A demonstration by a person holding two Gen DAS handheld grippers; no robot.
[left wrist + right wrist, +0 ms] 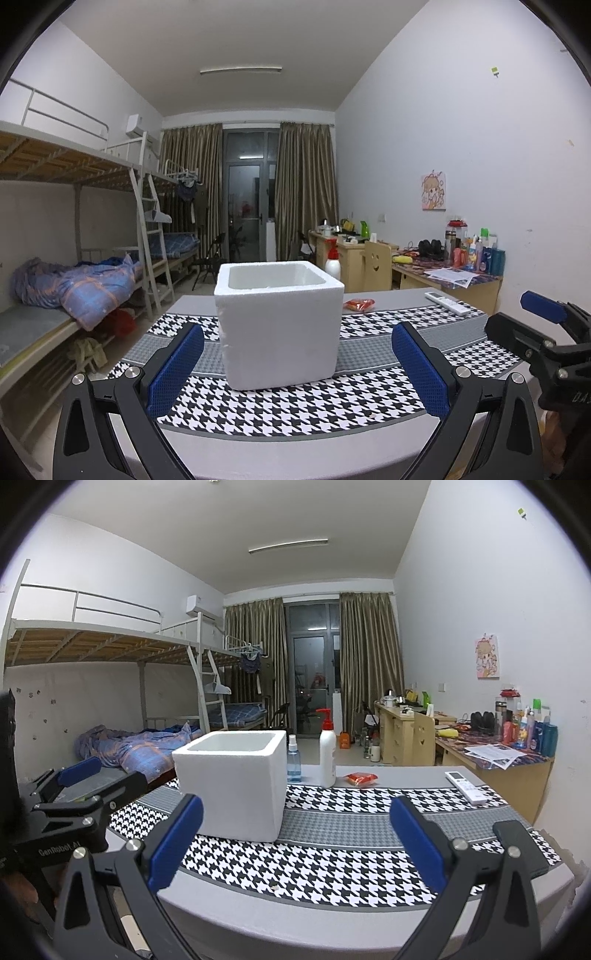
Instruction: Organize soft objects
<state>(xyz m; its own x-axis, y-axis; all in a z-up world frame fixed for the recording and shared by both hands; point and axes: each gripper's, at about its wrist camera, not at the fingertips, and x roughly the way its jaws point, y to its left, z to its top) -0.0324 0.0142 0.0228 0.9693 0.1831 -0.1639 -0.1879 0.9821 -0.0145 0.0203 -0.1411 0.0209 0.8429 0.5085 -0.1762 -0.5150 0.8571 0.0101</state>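
A white foam box (279,325) stands open-topped on the houndstooth table mat (280,406); it also shows in the right wrist view (232,786). A small red soft packet (359,305) lies behind the box to the right, also seen in the right wrist view (361,778). My left gripper (297,363) is open and empty, just in front of the box. My right gripper (297,843) is open and empty, to the right of the box; it also appears at the right edge of the left wrist view (543,332).
A white pump bottle (327,751) and a small blue spray bottle (293,762) stand behind the box. A white remote (466,787) lies at the table's far right. Bunk beds (74,280) stand left, a cluttered desk (461,266) right.
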